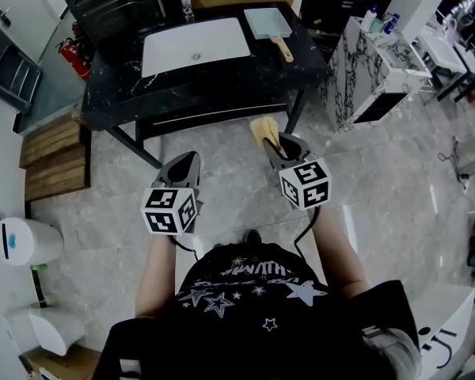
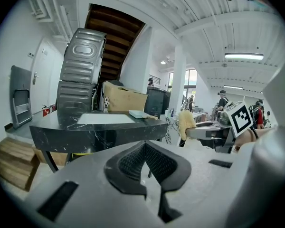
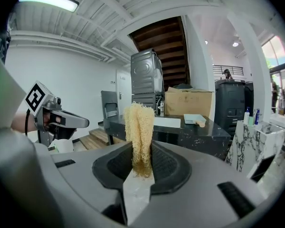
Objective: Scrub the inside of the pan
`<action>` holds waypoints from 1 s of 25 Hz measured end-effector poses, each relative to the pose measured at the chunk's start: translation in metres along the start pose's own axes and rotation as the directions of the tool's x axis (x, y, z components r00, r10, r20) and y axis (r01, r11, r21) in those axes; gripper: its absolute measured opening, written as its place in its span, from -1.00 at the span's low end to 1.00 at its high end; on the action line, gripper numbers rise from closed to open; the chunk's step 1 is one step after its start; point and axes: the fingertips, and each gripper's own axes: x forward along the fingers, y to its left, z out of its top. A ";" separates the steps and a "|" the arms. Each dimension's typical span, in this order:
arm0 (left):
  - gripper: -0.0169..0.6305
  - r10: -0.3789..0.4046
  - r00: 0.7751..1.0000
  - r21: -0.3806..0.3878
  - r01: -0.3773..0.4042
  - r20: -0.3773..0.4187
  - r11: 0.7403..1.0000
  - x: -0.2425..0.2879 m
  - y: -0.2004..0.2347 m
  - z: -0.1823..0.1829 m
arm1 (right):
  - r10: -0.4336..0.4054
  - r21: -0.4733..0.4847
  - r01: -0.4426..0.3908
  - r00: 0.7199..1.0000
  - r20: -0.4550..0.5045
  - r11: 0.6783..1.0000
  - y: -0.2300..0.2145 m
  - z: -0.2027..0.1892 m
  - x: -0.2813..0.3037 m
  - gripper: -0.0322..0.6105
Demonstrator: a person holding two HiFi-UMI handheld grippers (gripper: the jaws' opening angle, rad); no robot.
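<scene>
**Grey stone floor lies open between you and the table**

Grey marble floor (image 1: 380, 212) takes up most of the head view, and the stretch between your body and the table's near edge is bare. The black marble table (image 1: 301, 66) stands across the top of that view, with its front edge facing you and its slanted legs reaching down to the floor. A white sink (image 1: 194, 44) is set into the middle of the tabletop. To the table's right, with a gap between them, stands a white veined cabinet (image 1: 364, 70). To its left lie stacked wooden boards (image 1: 51, 153).

The pan (image 1: 267, 22), pale green with a wooden handle, sits on the tabletop just right of the sink and near the far right corner. Its handle points toward you. Nothing touches it.

Both your forearms reach forward, side by side, and both tools point at the table well short of its near edge. Your left gripper (image 2: 143, 148) has its jaws brought together at the tips with nothing between them. Your right gripper (image 3: 142, 148) is clamped on a yellow fibrous scrubber (image 3: 139, 127), which stands upright above the jaws. It is well apart from the pan.
</scene>
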 end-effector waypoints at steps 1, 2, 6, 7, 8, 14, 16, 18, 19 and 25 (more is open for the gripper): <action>-0.92 0.001 1.000 0.003 -0.001 0.002 1.000 0.003 -0.003 0.001 | 0.000 0.002 0.000 1.000 0.004 1.000 -0.005 -0.001 -0.002 -0.63; -0.92 0.002 1.000 0.005 -0.002 0.004 1.000 0.007 -0.006 0.003 | -0.001 0.004 0.001 1.000 0.008 1.000 -0.010 -0.001 -0.004 -0.63; -0.92 0.010 1.000 0.002 -0.010 0.004 1.000 0.022 -0.017 0.003 | -0.001 0.006 0.001 1.000 0.023 1.000 -0.035 -0.002 -0.010 -0.63; -0.92 0.015 1.000 -0.002 -0.015 0.004 1.000 0.025 -0.020 0.002 | -0.001 0.008 0.001 1.000 0.022 1.000 -0.042 -0.003 -0.010 -0.63; -0.92 0.019 1.000 -0.005 -0.019 0.002 1.000 0.029 -0.022 0.001 | -0.002 0.011 0.002 1.000 0.021 1.000 -0.048 -0.004 -0.011 -0.63; -0.92 0.025 1.000 -0.010 -0.025 -0.005 1.000 0.043 -0.026 0.003 | 0.015 0.037 -0.016 1.000 0.016 0.999 -0.064 -0.006 0.001 -0.63; -0.92 0.029 1.000 -0.015 -0.029 -0.008 0.999 0.048 -0.022 0.004 | 0.017 0.040 -0.017 1.000 0.011 0.999 -0.068 -0.007 0.009 -0.63; -0.92 0.029 0.999 -0.016 -0.030 -0.012 0.999 0.055 -0.016 0.006 | 0.016 0.046 -0.016 1.000 0.008 0.999 -0.071 -0.007 0.017 -0.63; -0.92 0.029 1.000 -0.015 -0.029 -0.013 0.999 0.060 -0.012 0.007 | 0.014 0.047 -0.014 1.000 0.007 0.999 -0.073 -0.007 0.022 -0.63; -0.92 -0.005 1.000 -0.018 0.004 -0.011 1.000 0.109 0.017 0.020 | -0.033 0.041 0.034 0.999 -0.007 0.999 -0.103 -0.001 0.061 -0.62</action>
